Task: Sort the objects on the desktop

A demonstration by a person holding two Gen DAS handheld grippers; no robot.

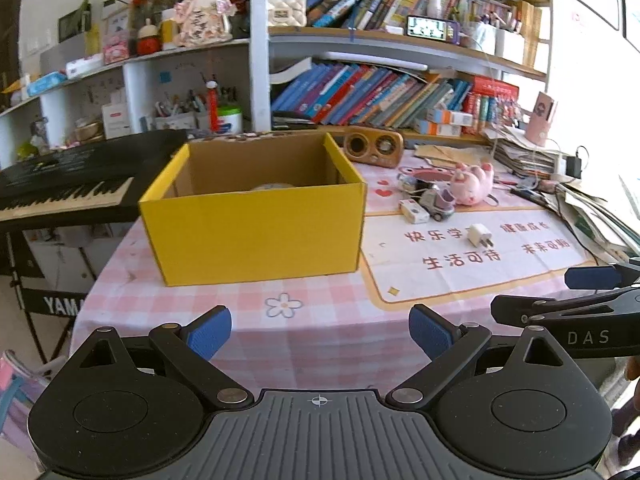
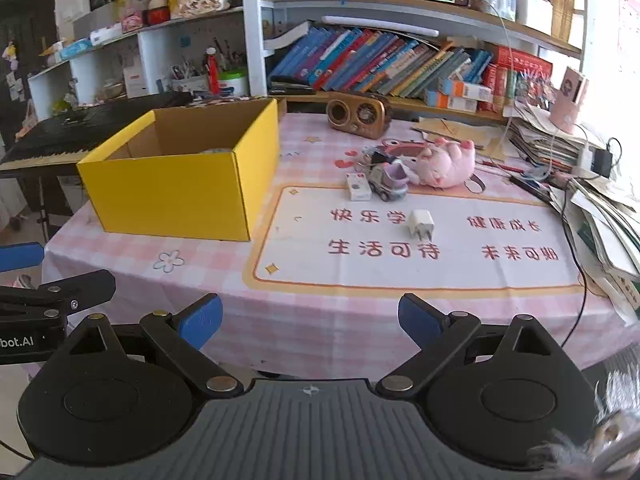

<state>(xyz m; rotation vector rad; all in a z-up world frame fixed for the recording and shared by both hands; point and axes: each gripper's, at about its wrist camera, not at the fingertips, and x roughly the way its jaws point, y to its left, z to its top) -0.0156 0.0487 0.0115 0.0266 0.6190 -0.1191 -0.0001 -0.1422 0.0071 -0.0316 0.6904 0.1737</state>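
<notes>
while both the left tool (image 1: pixel 320 334) and right tool (image 2: pixel 310 320) are hovering wide and empty, the charger (image 2: pixel 421 225) ahead is risking skidding on the mat (image 2: pixel 460 272).

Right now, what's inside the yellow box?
Inside the yellow box, only the top of one pale rounded object shows above the front wall, near the back. The front wall hides the floor and whatever else lies there.
</notes>
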